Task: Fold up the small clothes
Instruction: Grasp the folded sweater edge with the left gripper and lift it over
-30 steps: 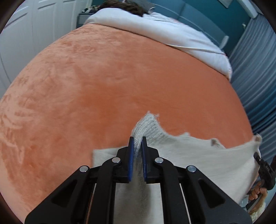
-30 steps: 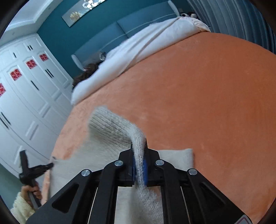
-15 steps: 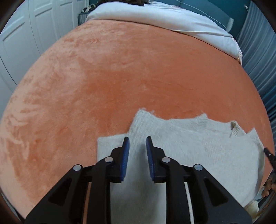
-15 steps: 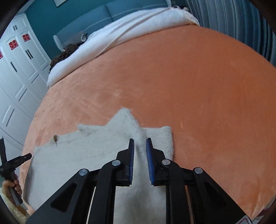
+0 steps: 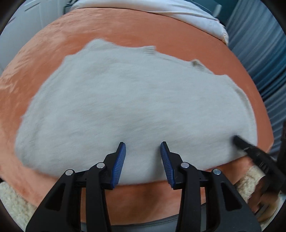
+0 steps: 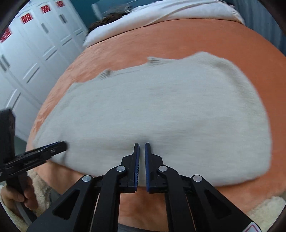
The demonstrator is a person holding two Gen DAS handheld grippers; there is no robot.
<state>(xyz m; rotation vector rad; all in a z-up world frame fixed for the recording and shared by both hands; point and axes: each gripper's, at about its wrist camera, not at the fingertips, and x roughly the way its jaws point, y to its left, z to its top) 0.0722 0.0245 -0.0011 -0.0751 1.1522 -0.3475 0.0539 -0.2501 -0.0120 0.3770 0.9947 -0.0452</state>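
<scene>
1. Here we see a cream knitted sweater (image 5: 135,107) lying flat on the orange blanket (image 5: 160,33) of a bed, near its closer edge.
2. Our left gripper (image 5: 143,149) has just been opening; its blue pads (image 5: 118,164) stand apart above the sweater's near hem, with nothing pressed between them.
3. Our right gripper (image 6: 141,151) has just been closing; its jaws are almost together, and we see no cloth held.
4. A white duvet (image 6: 160,16) lies at the far end, and white wardrobe doors (image 6: 32,58) stand beside the bed.
</scene>
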